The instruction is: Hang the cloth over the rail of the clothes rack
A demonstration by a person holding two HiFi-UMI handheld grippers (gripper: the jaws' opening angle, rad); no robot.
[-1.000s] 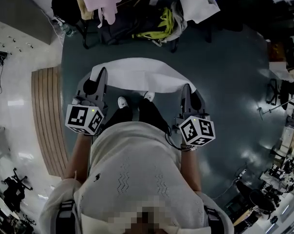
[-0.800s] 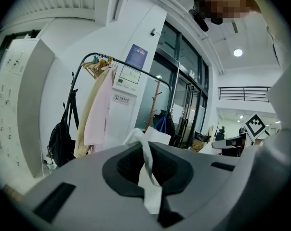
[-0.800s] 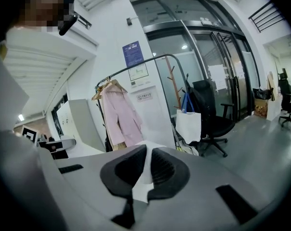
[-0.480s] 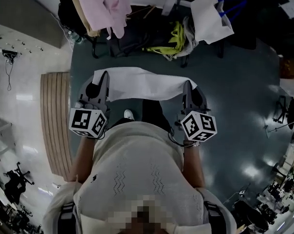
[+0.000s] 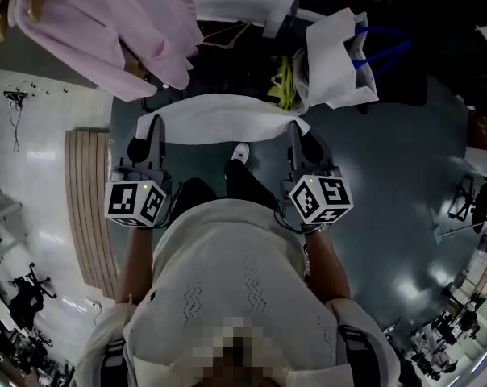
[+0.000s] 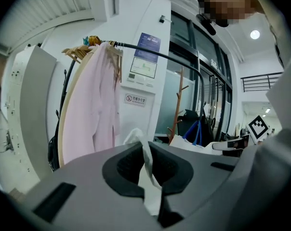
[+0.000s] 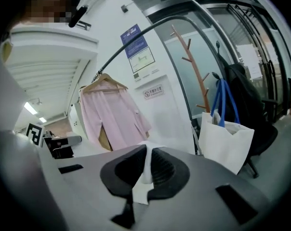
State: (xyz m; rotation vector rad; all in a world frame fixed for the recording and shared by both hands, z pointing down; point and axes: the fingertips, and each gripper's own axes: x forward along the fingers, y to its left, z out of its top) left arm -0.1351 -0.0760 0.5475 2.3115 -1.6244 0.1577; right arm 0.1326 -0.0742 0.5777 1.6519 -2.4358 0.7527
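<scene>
Between them, the left gripper [image 5: 153, 127] and right gripper [image 5: 295, 132] each pinch the white cloth [image 5: 219, 119].

wooden slat panel [image 5: 84, 208] on floor [image 5: 389, 168]

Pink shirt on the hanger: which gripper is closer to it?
Left. The left gripper, clamped on one end of the white cloth, is right by the pink shirt. The right gripper holds the other end, farther off, near the white bag.
</scene>
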